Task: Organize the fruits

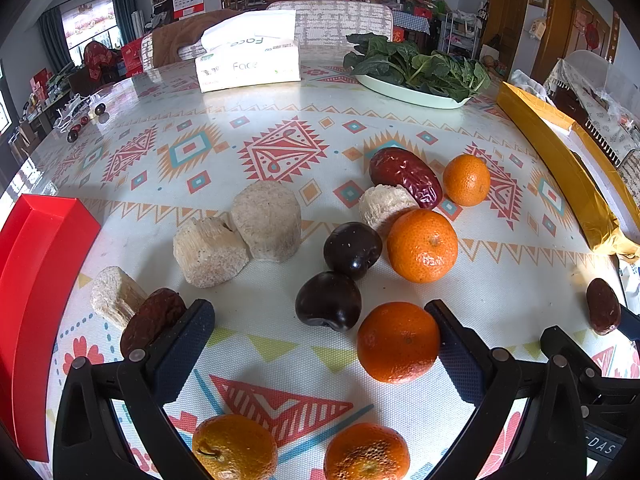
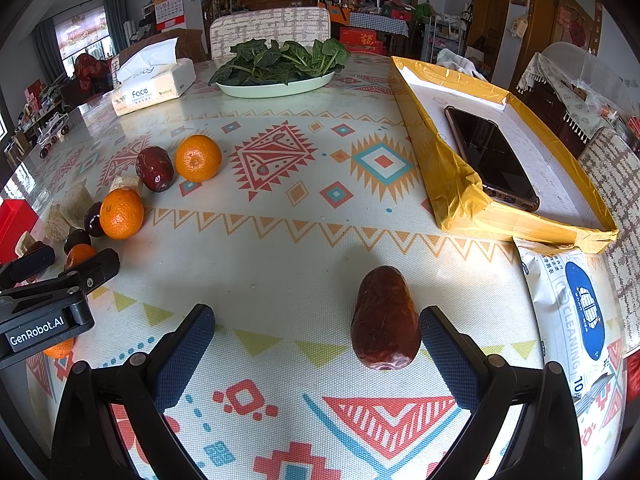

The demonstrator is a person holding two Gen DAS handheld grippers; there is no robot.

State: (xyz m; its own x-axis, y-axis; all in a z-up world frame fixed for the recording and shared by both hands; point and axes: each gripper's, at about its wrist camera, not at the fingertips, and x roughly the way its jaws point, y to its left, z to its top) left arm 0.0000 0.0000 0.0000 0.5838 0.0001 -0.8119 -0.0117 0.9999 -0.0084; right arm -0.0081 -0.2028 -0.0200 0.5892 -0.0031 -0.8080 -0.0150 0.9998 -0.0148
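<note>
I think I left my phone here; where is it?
The phone lies in the yellow-edged tray at the table's right side in the right wrist view, beyond the cleaning-wipes pack.

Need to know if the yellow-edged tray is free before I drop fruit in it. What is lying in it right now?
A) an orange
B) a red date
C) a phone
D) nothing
C: in the right wrist view a dark phone lies flat inside the yellow-edged tray, and no fruit shows in there; the nearest red date lies on the table between the right gripper's open fingers.
</note>
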